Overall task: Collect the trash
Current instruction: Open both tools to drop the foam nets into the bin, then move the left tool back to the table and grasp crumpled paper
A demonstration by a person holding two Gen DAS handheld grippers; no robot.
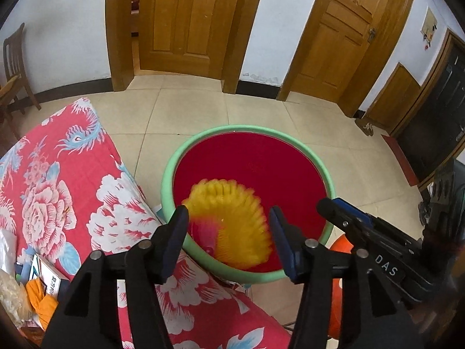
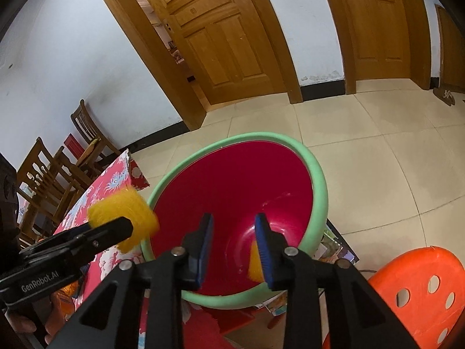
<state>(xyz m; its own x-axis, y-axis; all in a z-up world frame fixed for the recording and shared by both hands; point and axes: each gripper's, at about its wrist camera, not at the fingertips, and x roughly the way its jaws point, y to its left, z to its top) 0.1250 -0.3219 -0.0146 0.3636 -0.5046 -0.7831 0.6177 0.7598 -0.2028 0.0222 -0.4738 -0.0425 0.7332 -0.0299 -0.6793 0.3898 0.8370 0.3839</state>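
Note:
A red basin with a pale green rim [image 1: 232, 129] [image 2: 319, 197] sits at the edge of a flowered cloth. In the left wrist view a blurred yellow and pink fan-shaped piece of trash [image 1: 229, 212] hangs over the basin's near side, just beyond my left gripper [image 1: 229, 238]; its fingers stand apart and do not press on it. From the right wrist view that same yellow piece [image 2: 122, 206] shows at the left gripper's tip [image 2: 125, 226]. My right gripper [image 2: 234, 247] is open over the basin, with a small blurred yellow scrap [image 2: 253, 261] beside its right finger.
A table under a red flowered cloth [image 1: 58, 189] carries a box and bags [image 1: 46, 276] at its left. An orange plastic stool [image 2: 421, 285] stands right of the basin. Wooden chairs [image 2: 58, 168] line the left wall; tiled floor [image 2: 377, 160] and wooden doors lie beyond.

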